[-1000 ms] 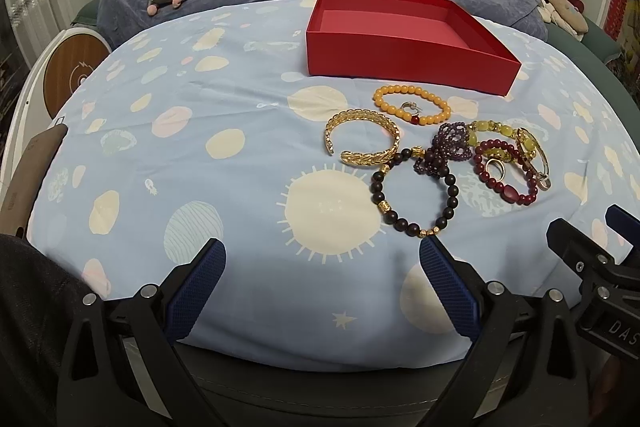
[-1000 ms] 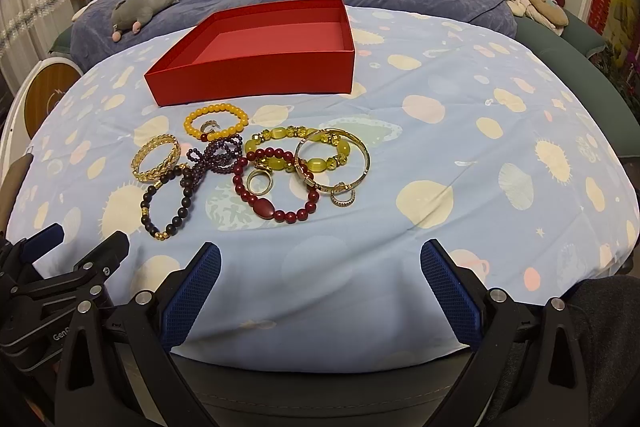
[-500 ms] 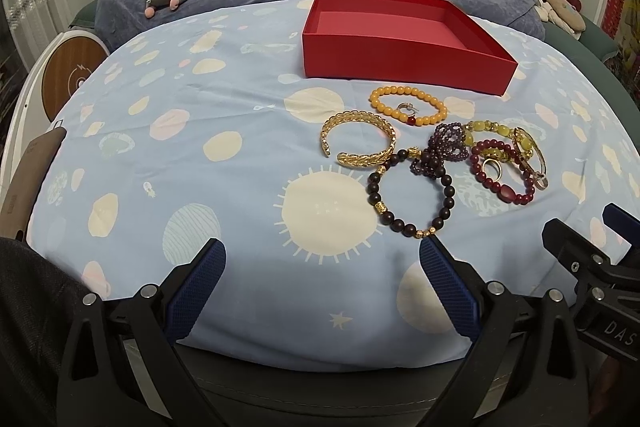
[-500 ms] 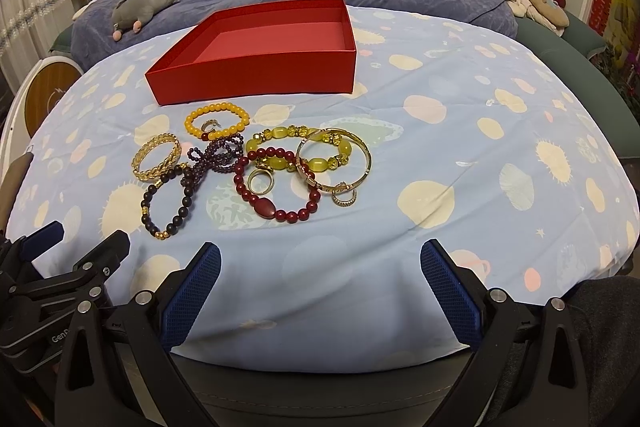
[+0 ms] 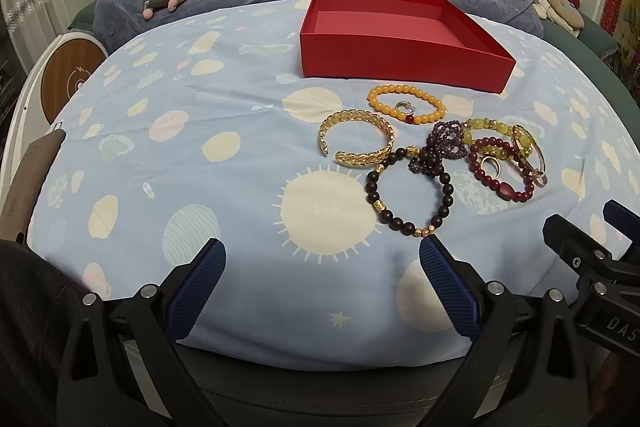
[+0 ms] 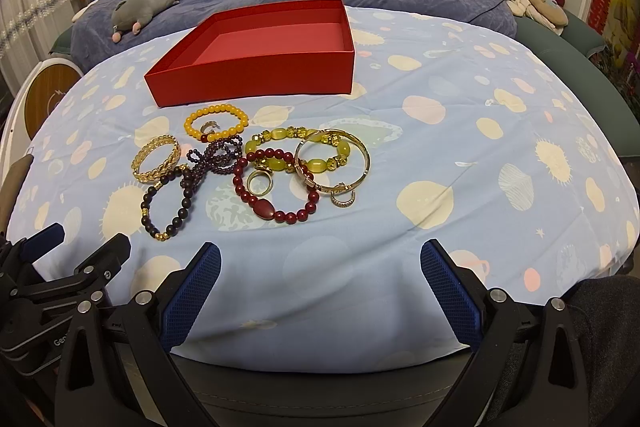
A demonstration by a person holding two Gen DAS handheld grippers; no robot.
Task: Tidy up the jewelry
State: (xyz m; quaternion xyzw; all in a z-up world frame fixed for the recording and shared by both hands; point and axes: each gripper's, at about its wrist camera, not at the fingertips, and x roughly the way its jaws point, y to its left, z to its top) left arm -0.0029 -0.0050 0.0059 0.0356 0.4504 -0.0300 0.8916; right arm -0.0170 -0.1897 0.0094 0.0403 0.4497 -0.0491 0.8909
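Before the bracelets [image 6: 256, 167], both grippers hover agape.

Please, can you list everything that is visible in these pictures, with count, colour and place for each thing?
red box: 1, red, open and empty, far side of the sheet
bead bracelets: 5, orange, purple, dark brown, dark red, yellow-green; clustered in front of the box
gold cuff: 1, gold, left of the cluster
gold bangle: 1, gold, right of the cluster
rings: 3 small, one inside the dark red bracelet, one inside the orange, one by the bangle
sheet: 1, light blue, patterned
plush toys: several, far edge
left gripper: open, empty
right gripper: open, empty
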